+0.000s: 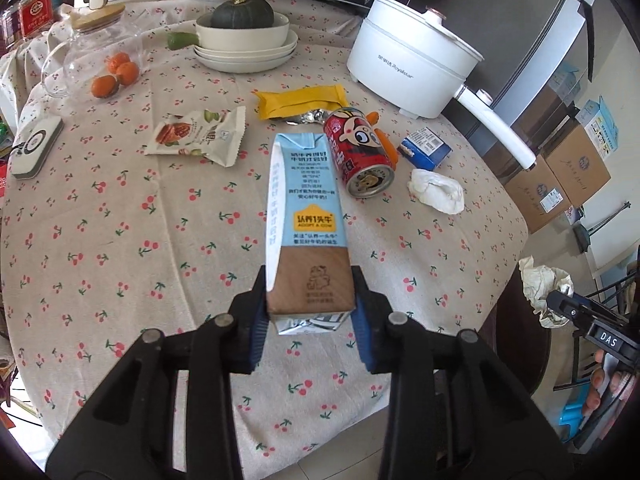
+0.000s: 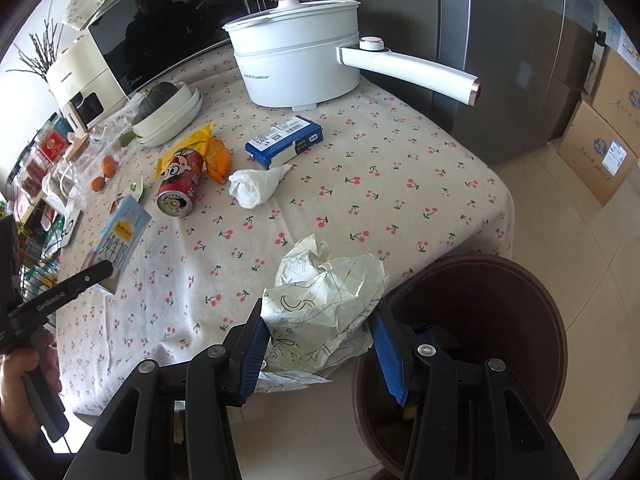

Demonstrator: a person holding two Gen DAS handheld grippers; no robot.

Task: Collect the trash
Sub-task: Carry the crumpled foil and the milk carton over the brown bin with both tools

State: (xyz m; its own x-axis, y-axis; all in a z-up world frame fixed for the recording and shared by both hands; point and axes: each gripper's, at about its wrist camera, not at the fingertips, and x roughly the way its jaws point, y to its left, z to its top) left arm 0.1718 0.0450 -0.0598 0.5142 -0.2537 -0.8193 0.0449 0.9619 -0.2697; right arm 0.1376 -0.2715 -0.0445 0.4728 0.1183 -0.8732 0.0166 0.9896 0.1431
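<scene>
My left gripper (image 1: 310, 316) is shut on a blue and brown milk carton (image 1: 306, 216), held above the cherry-print tablecloth (image 1: 120, 240); the carton also shows in the right wrist view (image 2: 120, 236). My right gripper (image 2: 320, 340) is shut on a crumpled sheet of paper (image 2: 328, 300) at the table's near edge, beside a dark brown bin (image 2: 480, 340). That paper shows in the left wrist view (image 1: 544, 284) too. On the table lie a red can (image 1: 358, 152), a white tissue (image 1: 436, 190), a blue box (image 1: 426, 148), a yellow wrapper (image 1: 300, 100) and a nut snack packet (image 1: 198, 136).
A white electric pot (image 1: 408, 68) with a long handle stands at the back right. Stacked plates with a green squash (image 1: 244, 36), a glass jar with oranges (image 1: 116, 72), a microwave (image 2: 168, 20) and cardboard boxes (image 1: 560, 184) on the floor surround the area.
</scene>
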